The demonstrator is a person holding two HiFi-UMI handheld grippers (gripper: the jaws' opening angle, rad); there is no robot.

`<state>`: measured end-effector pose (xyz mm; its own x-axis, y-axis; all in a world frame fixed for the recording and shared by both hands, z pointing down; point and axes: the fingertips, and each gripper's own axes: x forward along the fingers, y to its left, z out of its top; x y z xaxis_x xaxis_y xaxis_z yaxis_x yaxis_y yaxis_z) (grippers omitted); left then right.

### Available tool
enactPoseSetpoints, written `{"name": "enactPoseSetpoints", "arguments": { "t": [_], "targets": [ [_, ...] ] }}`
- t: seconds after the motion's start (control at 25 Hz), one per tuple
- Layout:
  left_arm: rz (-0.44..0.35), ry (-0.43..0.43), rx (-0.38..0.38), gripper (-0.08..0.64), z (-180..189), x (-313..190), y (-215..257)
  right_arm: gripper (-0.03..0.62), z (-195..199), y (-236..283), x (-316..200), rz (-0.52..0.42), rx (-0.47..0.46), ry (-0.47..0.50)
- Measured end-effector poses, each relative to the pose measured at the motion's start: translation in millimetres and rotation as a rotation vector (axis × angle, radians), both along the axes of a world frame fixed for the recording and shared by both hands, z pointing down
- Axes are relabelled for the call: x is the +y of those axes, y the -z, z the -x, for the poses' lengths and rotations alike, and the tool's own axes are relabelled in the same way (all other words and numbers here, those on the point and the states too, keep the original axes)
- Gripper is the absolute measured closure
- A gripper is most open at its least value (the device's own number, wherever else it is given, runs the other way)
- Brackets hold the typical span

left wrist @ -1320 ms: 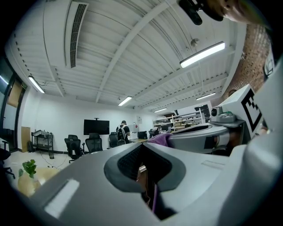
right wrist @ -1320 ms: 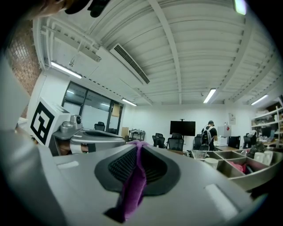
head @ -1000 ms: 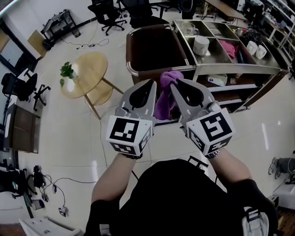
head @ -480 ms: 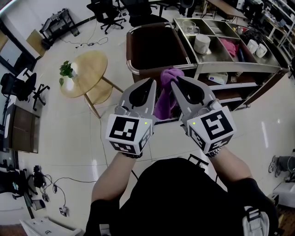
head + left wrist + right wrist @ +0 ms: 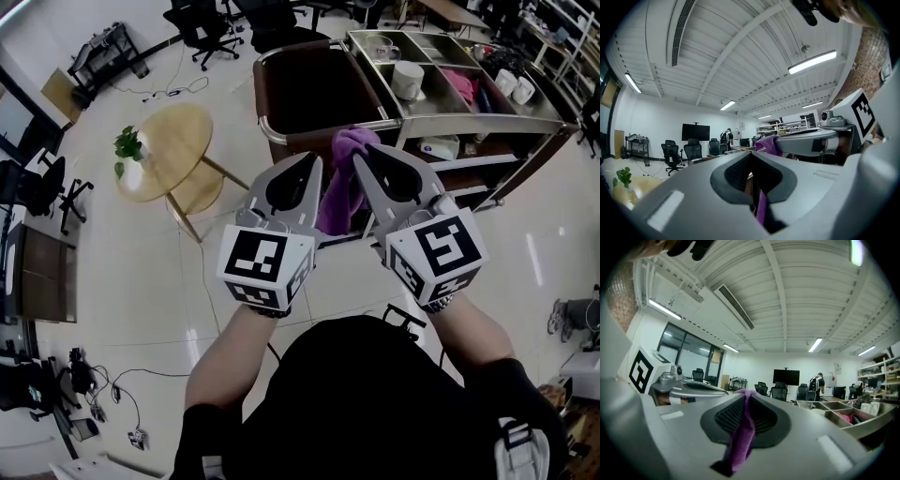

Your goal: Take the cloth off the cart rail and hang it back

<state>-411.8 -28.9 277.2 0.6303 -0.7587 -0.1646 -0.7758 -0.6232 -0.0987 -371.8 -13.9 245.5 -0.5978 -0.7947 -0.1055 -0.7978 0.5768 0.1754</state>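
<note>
A purple cloth [image 5: 339,183] hangs between my two grippers, over the curved metal rail [image 5: 281,141] at the end of the cart [image 5: 487,141]. My left gripper [image 5: 313,161] is shut on the cloth's left edge, and a purple strip [image 5: 762,212] shows between its jaws. My right gripper [image 5: 358,152] is shut on the top right part, where the cloth [image 5: 742,437] is pinched between its pads. Both grippers point toward the cart, side by side. From the left gripper [image 5: 752,158], the right gripper's side shows with cloth at its tip. From the right gripper [image 5: 746,393], the left one sits beside it.
The steel cart top holds a white bowl [image 5: 408,80], cups [image 5: 517,89] and a pink rag [image 5: 459,84]. A round wooden table [image 5: 173,155] with a small plant [image 5: 129,145] stands left. Office chairs [image 5: 202,19] line the back. A person [image 5: 726,137] stands far off.
Both grippers, with the cloth still pinched, have edged slightly up and toward the cart. The grips look the same.
</note>
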Motion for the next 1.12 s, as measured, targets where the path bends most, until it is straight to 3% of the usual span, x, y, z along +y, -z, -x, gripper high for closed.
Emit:
{"name": "enactPoseSetpoints", "arguments": {
  "t": [0.32,0.52,0.84,1.12],
  "targets": [
    [0.002,-0.075,0.007,0.572,5,1,0,0.555,2,0,2,-0.001,-0.003,-0.085],
    [0.001,-0.126,-0.003,0.572,-14,9,-4,0.555,-16,-1,13,-0.006,-0.017,-0.133],
    [0.002,-0.195,-0.003,0.572,-69,24,13,0.555,-70,13,32,-0.02,-0.035,-0.2],
    [-0.004,-0.251,-0.027,0.572,-148,33,12,0.555,-146,13,43,-0.026,-0.052,-0.252]
  ]
}}
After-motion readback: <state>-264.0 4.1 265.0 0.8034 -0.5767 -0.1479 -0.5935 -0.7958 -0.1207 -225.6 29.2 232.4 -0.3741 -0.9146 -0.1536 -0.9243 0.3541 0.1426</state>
